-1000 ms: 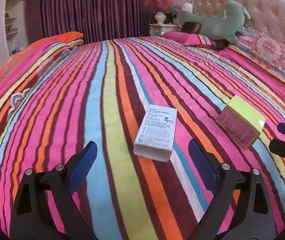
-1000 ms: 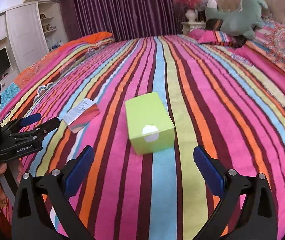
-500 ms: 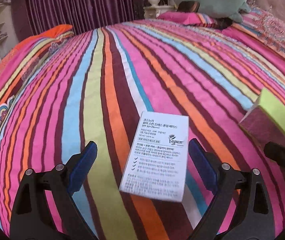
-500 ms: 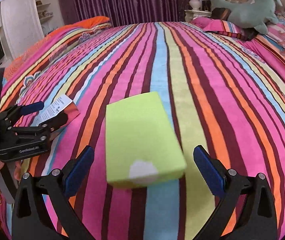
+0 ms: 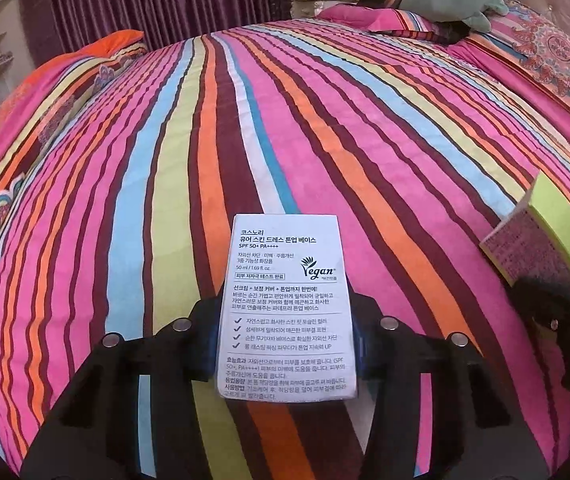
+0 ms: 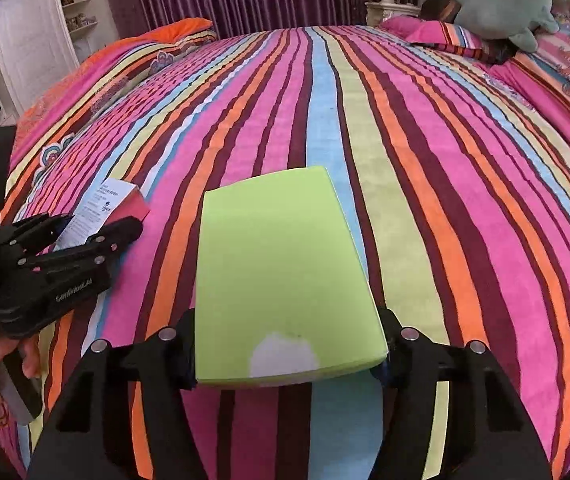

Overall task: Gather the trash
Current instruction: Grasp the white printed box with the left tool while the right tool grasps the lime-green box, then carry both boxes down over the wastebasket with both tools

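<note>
The left gripper [image 5: 285, 344] is clamped on the white box [image 5: 285, 308] at lower centre of the left view, its printed face turned up. The right gripper [image 6: 287, 350] is clamped on the green box [image 6: 281, 280] at lower centre of the right view. Each box lies lengthways between the fingers, probably so the narrow sides get pinched. Both seem to sit on or just above the striped bedspread [image 5: 165, 160]; I cannot tell which. The white box reads "SPF 50+ PA++++", "50 ml / 1.69 fl. oz." and "Vegan", among Korean text. At left of the right view, the left gripper body reads "GenRobot.AI"
</note>
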`<state>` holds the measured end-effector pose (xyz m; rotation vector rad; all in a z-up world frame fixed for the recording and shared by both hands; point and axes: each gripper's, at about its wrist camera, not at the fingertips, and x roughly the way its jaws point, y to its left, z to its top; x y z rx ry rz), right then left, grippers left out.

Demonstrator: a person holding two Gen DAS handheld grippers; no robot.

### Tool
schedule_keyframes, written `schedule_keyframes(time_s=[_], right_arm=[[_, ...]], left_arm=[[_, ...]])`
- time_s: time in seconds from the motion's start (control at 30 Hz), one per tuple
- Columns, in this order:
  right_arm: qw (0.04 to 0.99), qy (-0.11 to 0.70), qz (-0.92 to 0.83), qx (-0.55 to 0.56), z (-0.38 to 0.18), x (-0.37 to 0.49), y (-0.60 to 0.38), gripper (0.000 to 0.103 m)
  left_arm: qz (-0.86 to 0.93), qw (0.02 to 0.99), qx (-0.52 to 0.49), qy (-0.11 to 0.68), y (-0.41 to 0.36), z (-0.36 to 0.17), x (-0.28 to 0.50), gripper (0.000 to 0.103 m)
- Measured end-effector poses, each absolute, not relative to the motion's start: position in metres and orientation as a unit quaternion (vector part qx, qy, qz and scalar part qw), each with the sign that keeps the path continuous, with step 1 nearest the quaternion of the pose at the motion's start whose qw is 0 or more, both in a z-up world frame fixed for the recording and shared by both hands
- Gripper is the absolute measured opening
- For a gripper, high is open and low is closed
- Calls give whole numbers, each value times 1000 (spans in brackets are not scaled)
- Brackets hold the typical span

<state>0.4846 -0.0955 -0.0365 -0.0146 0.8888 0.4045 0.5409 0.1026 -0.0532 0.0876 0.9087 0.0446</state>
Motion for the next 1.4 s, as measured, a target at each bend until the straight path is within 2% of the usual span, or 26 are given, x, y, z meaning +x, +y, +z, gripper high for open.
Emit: schedule_keyframes(time_s=[0.87,1.4], right_arm=[[871,454,158,102,-23,350,-140,58],[877,429,170,132,-12,261,-151,58]], left_arm=[[35,893,7,448,82,-34,362,47],[25,900,-4,435,63,-20,240,47]])
